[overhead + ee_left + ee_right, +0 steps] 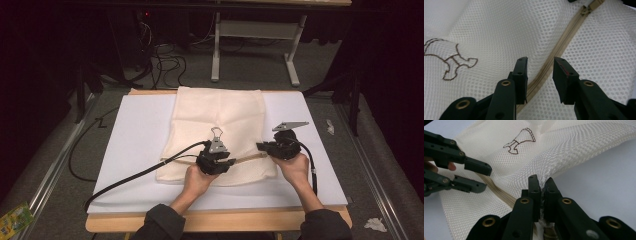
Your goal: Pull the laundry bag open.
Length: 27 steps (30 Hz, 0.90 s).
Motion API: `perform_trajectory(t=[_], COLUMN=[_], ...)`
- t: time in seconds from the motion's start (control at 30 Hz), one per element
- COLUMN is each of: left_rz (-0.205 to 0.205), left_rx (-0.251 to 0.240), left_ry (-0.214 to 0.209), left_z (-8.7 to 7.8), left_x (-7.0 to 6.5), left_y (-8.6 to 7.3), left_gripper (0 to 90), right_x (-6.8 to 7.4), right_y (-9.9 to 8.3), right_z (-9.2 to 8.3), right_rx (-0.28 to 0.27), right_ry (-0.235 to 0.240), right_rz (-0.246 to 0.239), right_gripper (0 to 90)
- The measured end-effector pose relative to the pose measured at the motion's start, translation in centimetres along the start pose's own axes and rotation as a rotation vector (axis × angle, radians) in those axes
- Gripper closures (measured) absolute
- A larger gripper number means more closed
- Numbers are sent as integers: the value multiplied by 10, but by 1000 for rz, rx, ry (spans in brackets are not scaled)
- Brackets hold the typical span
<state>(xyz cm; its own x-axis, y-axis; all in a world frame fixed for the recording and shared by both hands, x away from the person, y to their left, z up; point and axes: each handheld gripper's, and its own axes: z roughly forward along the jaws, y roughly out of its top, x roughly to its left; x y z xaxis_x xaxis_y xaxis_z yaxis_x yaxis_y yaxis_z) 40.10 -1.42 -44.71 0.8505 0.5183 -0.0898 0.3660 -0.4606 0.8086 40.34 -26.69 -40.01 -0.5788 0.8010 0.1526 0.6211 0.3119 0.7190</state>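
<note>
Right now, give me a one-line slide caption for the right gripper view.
Right gripper pinches the mesh bag's edge while the open left gripper straddles its zipper.

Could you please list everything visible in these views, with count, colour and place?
mesh laundry bag: one, cream, middle of the board, one edge pinched up.
zipper: one, beige, along the bag's near part, running between the left gripper's jaws.
embroidered motif: one, brown outline, on the mesh.
board: one, white, on the wooden table.
wrapper: one, green-yellow, floor at lower left.
left gripper: black, open, astride the zipper.
right gripper: black, shut on the bag's edge.
hands: two, dark sleeves, at the near edge.
</note>
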Motion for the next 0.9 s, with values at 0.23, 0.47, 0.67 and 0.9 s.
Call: perform_trajectory(t=[0.23, 0.47, 0.67, 0.9], left_rz=[-29, -5, -2, -15], left_rx=[-11, -11, -15, -19], left_ry=[-30, -35, -60, -70], left_z=[2, 6, 12, 14], left_x=[0, -7, -14, -14], left_y=[0, 6, 12, 15], left_gripper=[669, 673, 673, 674], right_x=[4, 6, 7, 8], right_y=[4, 5, 5, 6], right_z=[3, 5, 5, 5], right_rx=[3, -2, -5, -14], right_ry=[13, 27, 34, 48], right_rz=[-7, -8, -2, -1], right_gripper=[883, 883, 884, 883])
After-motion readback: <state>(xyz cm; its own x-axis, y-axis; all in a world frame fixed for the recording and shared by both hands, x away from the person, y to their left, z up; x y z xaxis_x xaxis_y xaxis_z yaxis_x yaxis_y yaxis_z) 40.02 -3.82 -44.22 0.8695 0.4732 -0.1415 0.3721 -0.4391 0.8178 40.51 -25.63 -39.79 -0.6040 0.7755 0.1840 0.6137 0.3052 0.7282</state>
